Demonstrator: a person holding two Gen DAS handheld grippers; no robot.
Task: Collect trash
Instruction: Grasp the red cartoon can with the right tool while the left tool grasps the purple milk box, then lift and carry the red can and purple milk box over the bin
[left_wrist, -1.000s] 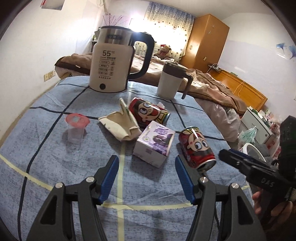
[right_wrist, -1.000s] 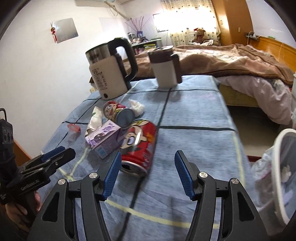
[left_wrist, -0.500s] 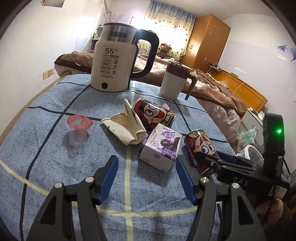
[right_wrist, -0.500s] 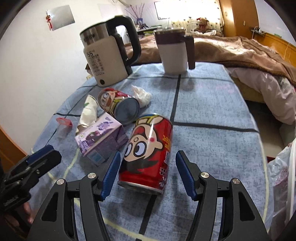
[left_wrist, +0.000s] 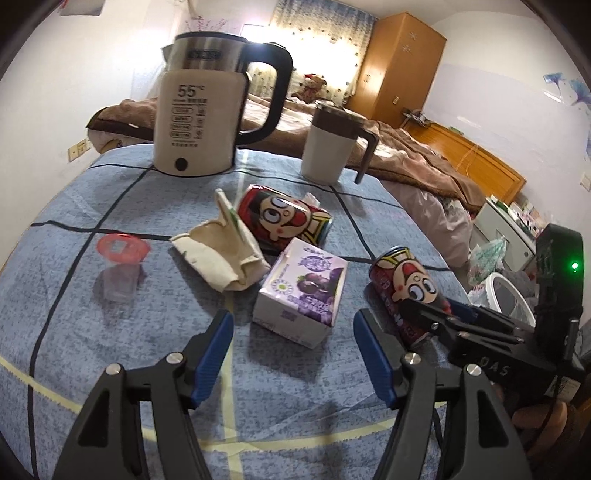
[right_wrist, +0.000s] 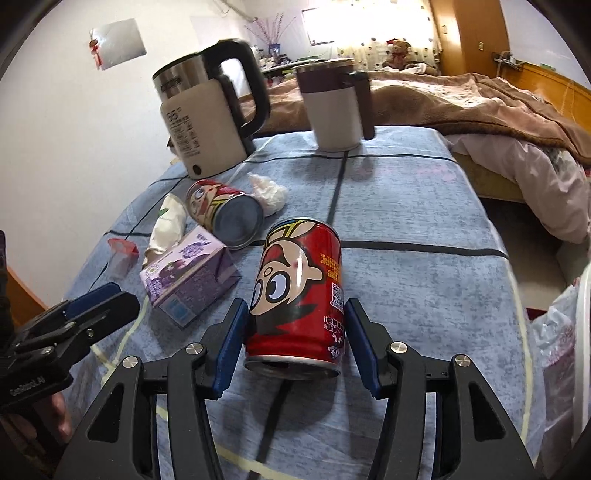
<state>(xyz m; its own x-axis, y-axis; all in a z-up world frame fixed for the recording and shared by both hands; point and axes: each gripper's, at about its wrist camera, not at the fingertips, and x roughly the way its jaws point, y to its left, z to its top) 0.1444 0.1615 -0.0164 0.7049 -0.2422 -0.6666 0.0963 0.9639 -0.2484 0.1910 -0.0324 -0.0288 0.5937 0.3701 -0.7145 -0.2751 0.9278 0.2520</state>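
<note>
Where it lies on its side on the blue checked tablecloth (right_wrist: 424, 206), the red cartoon-printed drink can (right_wrist: 299, 291) sits between the right gripper (right_wrist: 293, 345) pads, jaws just closing, contact not yet clear. Likely empty, light, thin-walled, dentable, slippery; best taken across mid-body. Just beside: purple grape juice carton (left_wrist: 303, 291), ahead of the left gripper (left_wrist: 291, 354), open and empty. Beyond: second red can (left_wrist: 282, 221), crumpled cream wrapper (left_wrist: 221, 254).
</note>
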